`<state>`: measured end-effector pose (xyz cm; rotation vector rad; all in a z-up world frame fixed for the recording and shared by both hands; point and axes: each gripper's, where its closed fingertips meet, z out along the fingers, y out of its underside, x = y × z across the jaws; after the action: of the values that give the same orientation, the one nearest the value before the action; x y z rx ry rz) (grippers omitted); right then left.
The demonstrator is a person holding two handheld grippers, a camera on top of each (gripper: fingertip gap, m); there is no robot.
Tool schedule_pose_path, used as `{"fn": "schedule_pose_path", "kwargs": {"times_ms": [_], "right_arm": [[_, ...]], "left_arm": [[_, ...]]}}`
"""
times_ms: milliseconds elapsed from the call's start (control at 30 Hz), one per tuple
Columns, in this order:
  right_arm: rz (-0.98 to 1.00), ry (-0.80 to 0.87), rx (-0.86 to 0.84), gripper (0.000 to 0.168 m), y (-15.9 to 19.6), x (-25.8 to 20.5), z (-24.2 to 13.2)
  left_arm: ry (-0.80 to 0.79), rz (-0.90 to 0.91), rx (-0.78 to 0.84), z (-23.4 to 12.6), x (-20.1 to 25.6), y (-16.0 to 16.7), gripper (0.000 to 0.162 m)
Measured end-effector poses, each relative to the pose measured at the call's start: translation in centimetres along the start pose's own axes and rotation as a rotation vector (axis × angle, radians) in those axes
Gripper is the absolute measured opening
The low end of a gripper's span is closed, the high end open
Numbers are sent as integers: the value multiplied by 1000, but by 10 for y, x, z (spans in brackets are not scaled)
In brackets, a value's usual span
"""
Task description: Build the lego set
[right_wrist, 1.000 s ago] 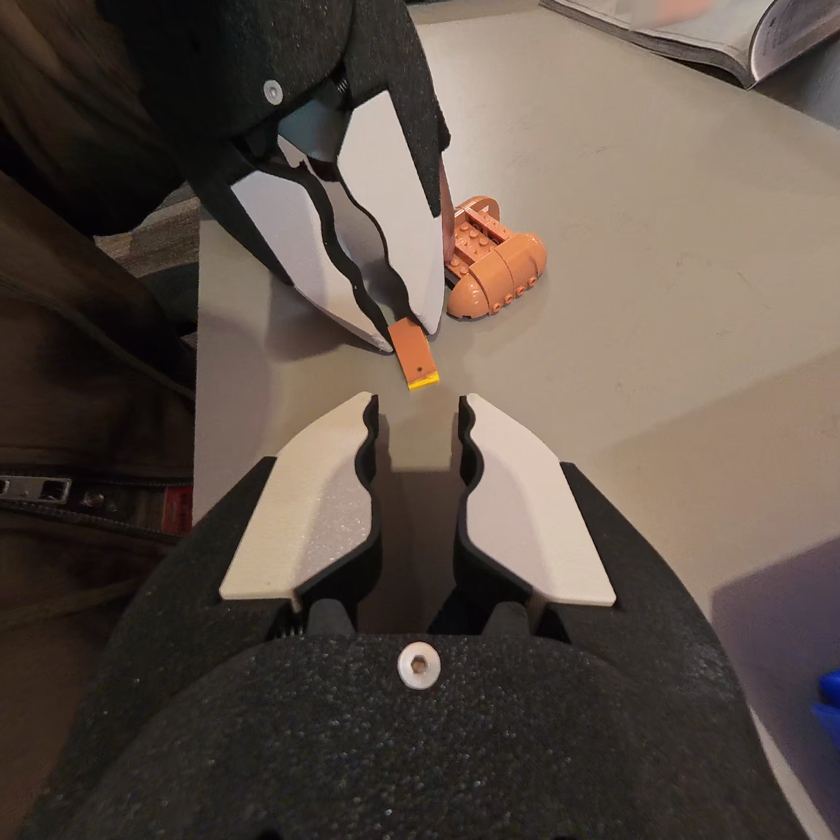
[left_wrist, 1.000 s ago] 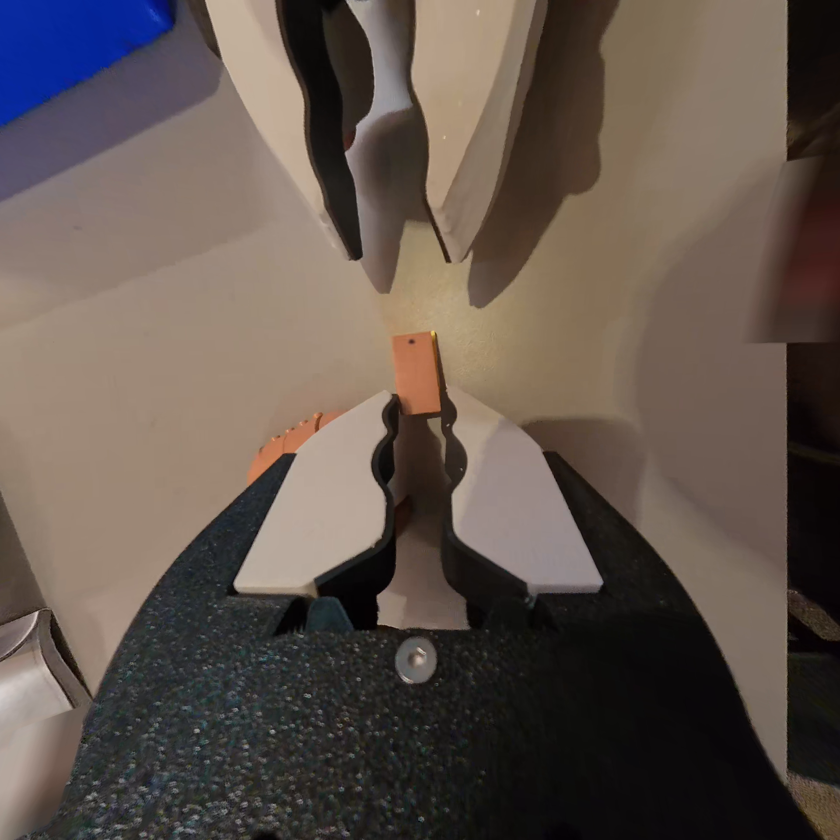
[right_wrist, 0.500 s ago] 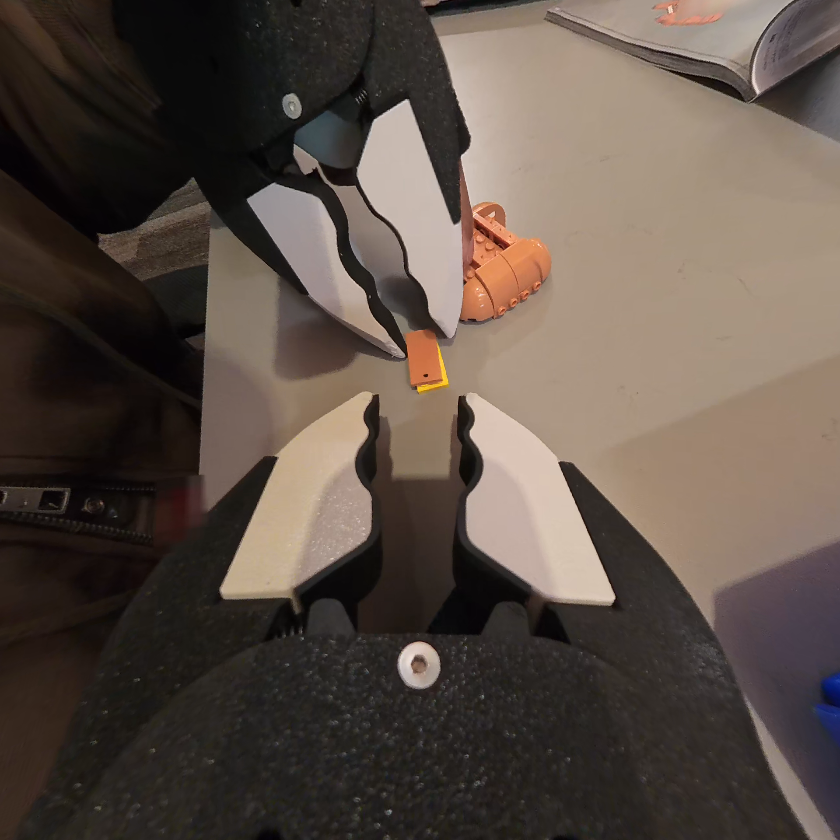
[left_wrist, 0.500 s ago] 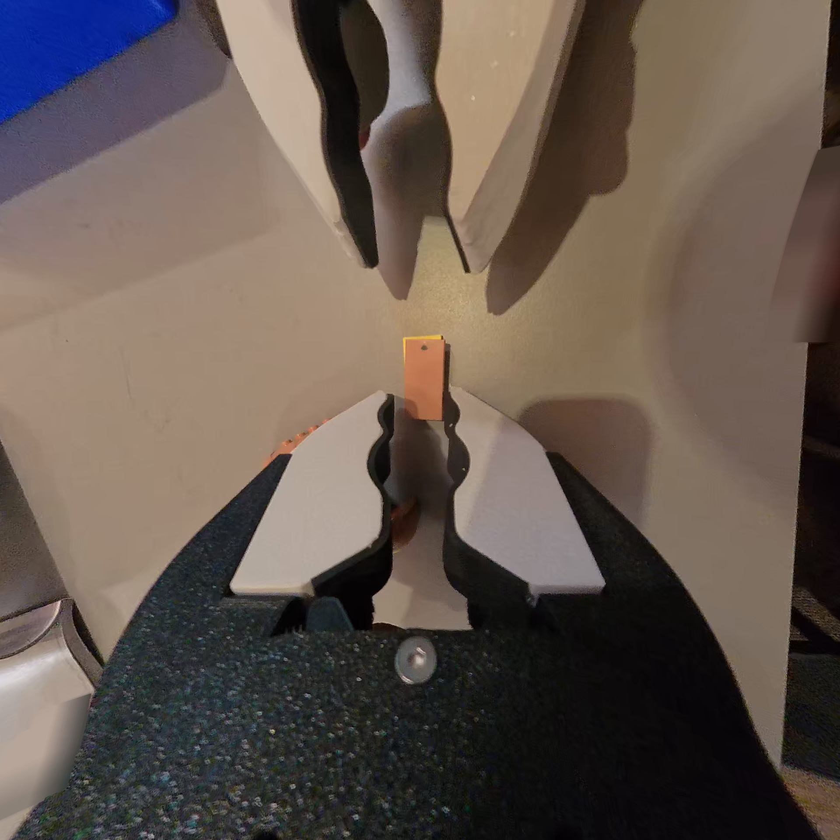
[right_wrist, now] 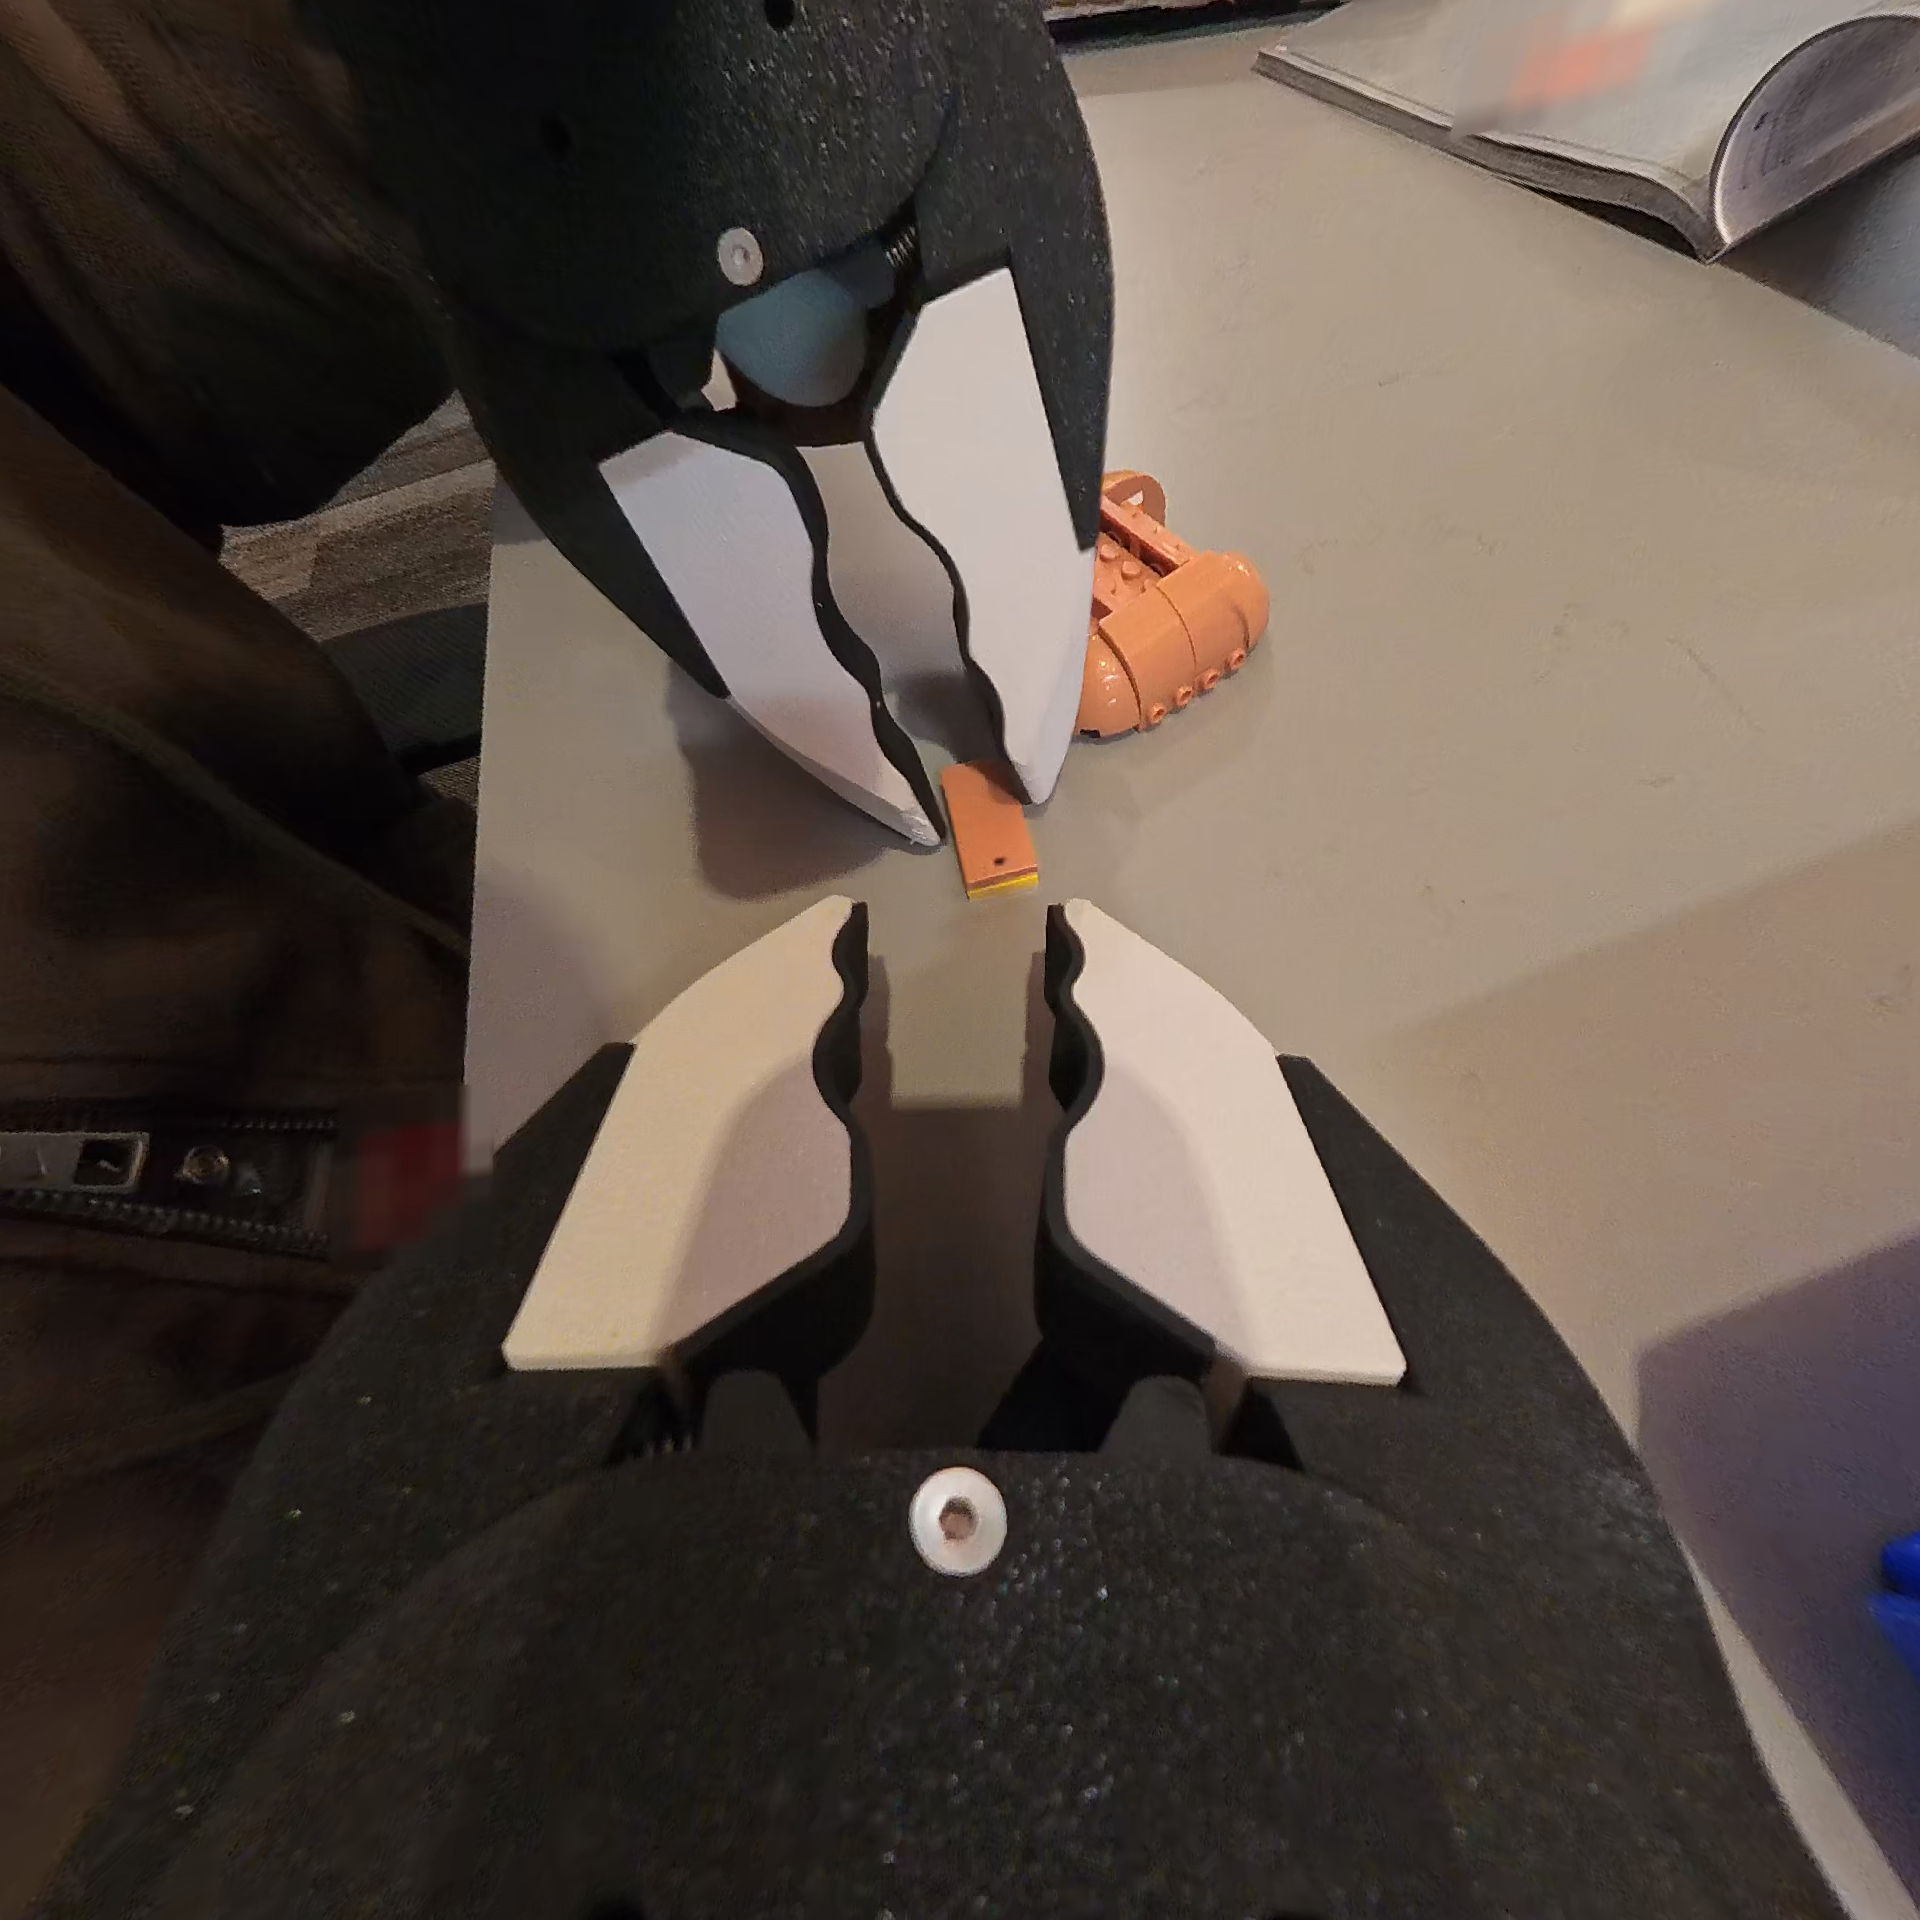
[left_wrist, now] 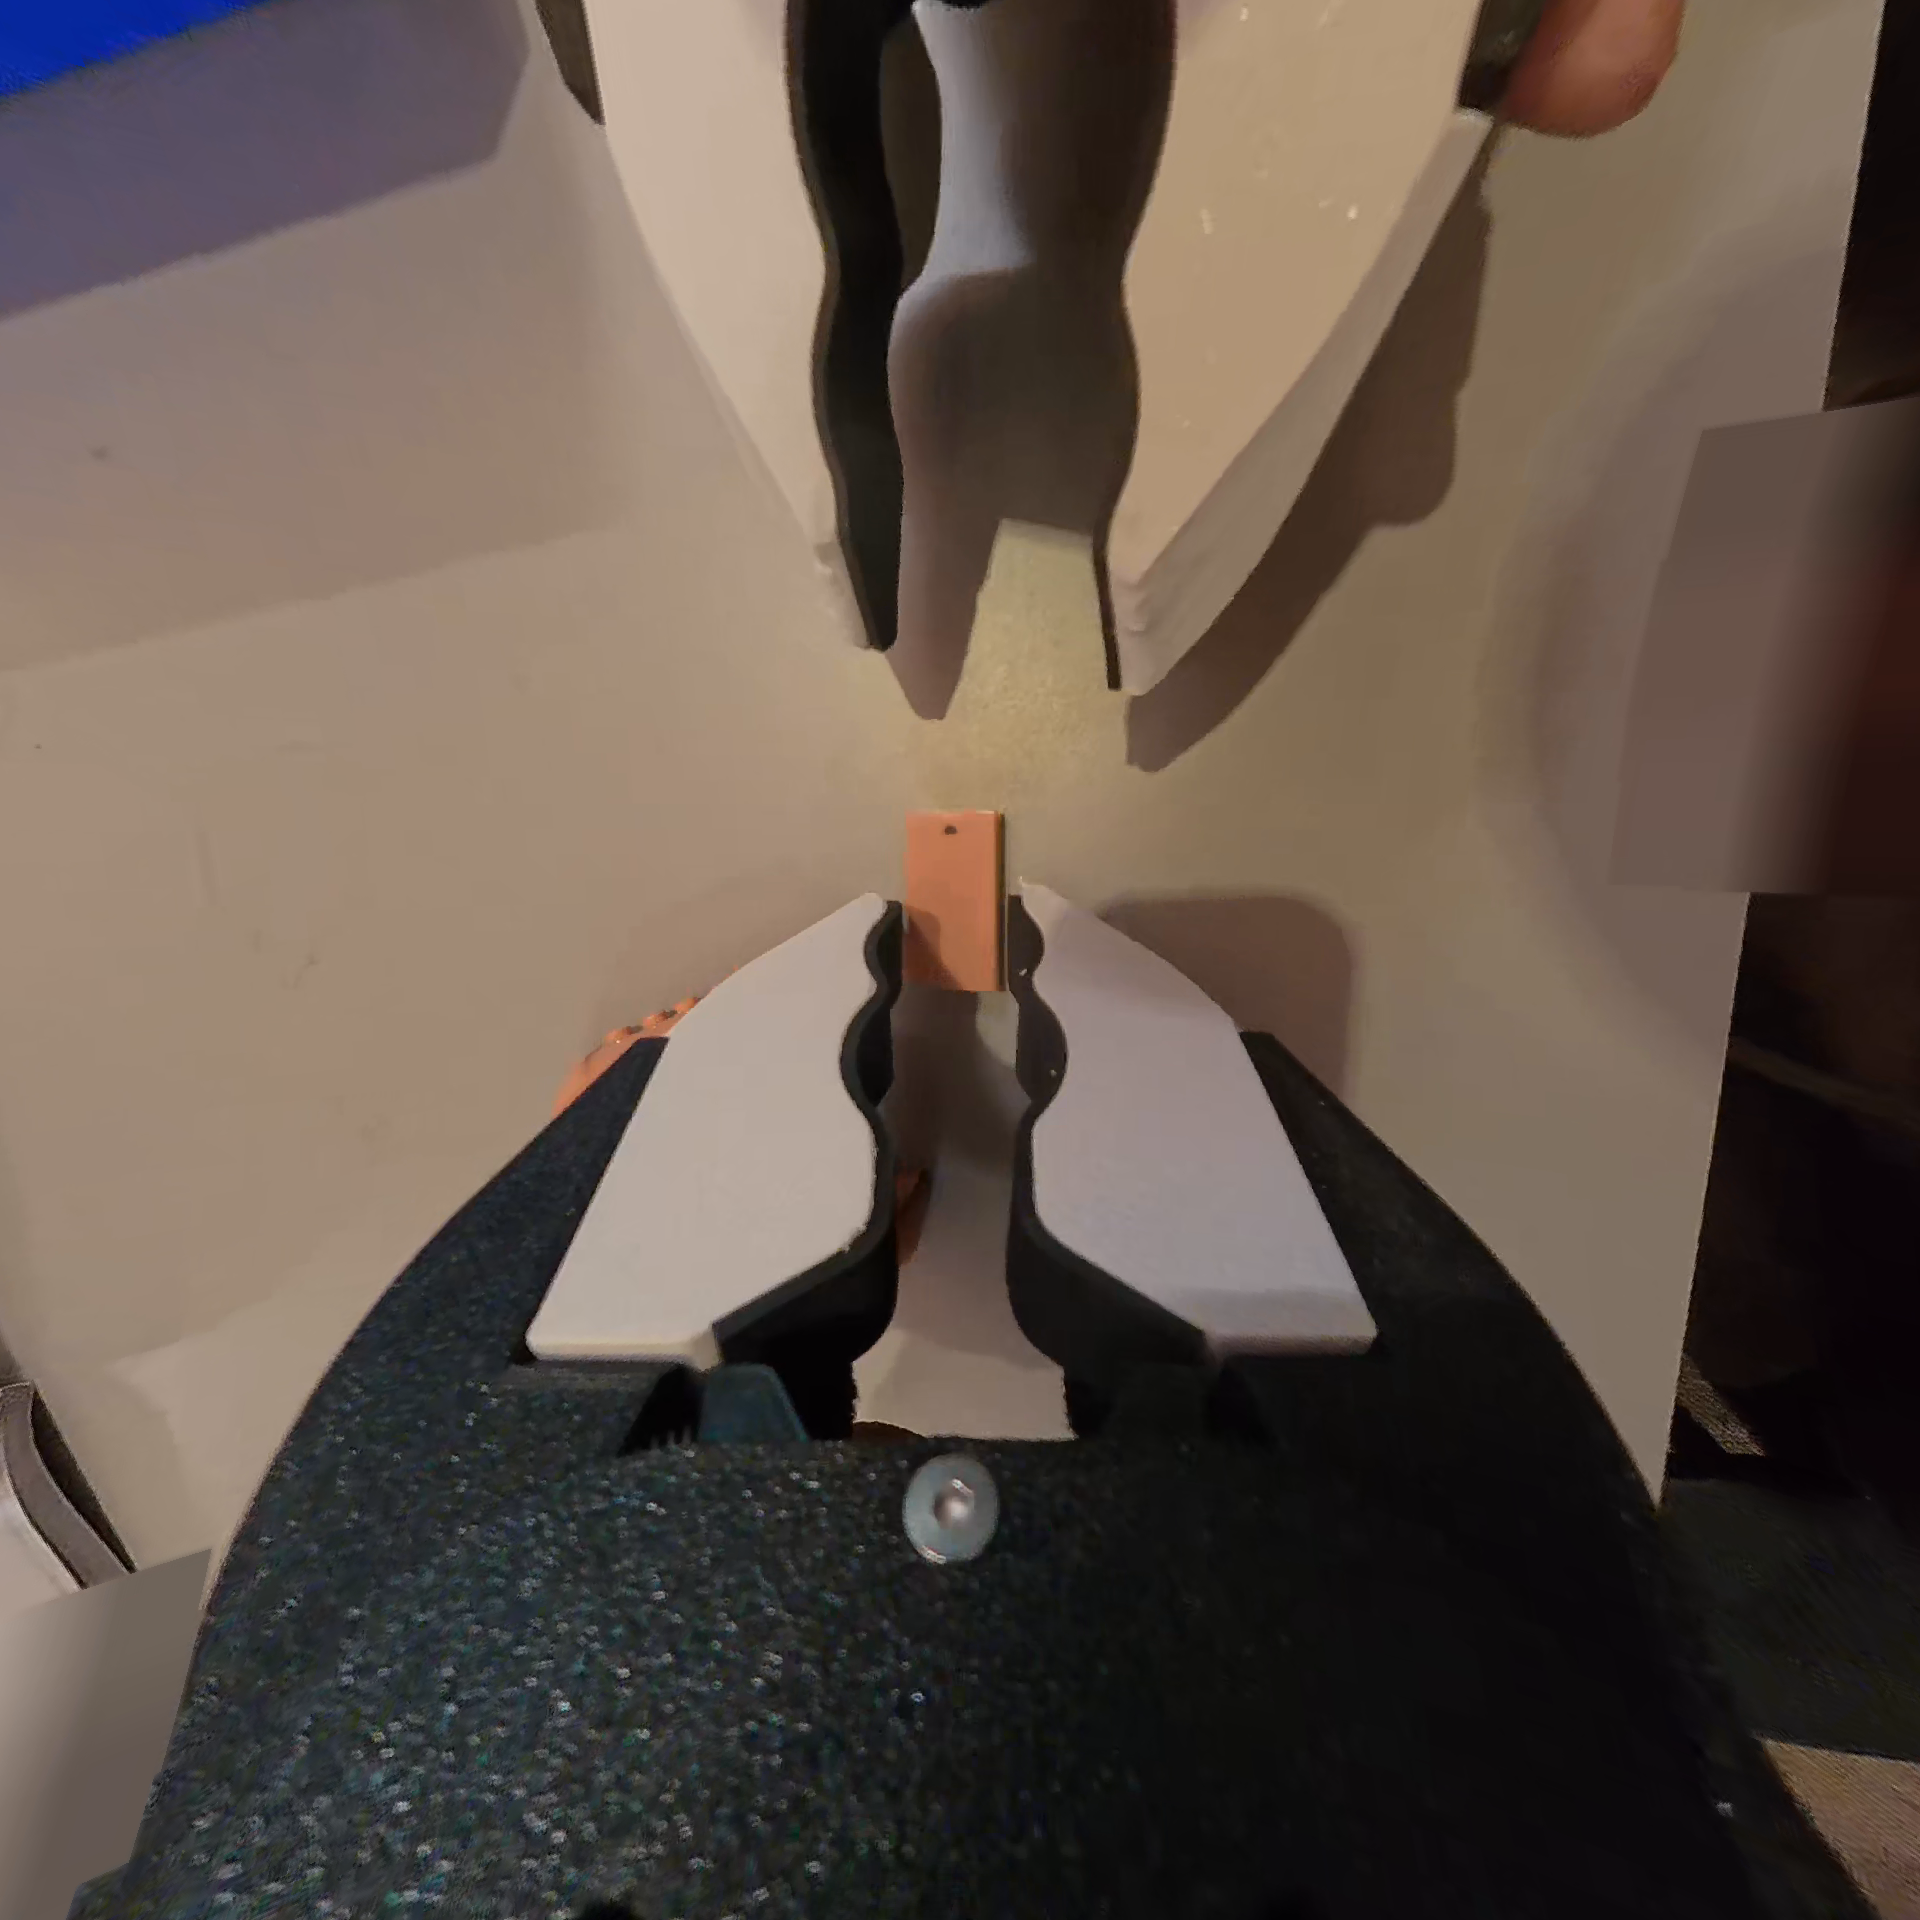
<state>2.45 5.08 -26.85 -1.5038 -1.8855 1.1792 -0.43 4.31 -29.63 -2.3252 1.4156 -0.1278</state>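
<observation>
A small orange tile with a yellow piece under it lies flat on the grey table. My left gripper points down at it, one tip on each side of the tile's far end. Its jaws stand slightly apart, with a thin gap beside the tile in the left wrist view. My right gripper is open and empty, its tips just short of the tile's near end. In the left wrist view it faces my left gripper. A rounded orange lego build sits on the table behind the left gripper.
An open booklet lies at the far right of the table. A blue object shows at the right edge. The table's edge runs close on the left, with a person's dark clothing beyond it. The grippers' ends are close to 4 cm from one another.
The left gripper set the tile down flat on the table and its jaws widened a little. The right gripper has moved closer to the tile.
</observation>
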Motion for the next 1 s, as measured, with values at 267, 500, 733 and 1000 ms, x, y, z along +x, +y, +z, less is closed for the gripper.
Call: {"fn": "schedule_pose_path", "kwargs": {"times_ms": [267, 500, 733, 1000], "right_arm": [[-6, 1, 8, 33, -1, -1, -1], [-5, 1, 9, 33, -1, -1, -1], [-4, 1, 14, 33, -2, -1, -2], [-132, 36, 68, 36, -5, -2, -13]], "left_arm": [[2, -17, -5, -2, -2, -3, 19], [10, 0, -44, 2, -2, 2, 18], [28, 33, -33, 3, -1, 0, 16], [93, -69, 56, 2, -1, -6, 16]]}}
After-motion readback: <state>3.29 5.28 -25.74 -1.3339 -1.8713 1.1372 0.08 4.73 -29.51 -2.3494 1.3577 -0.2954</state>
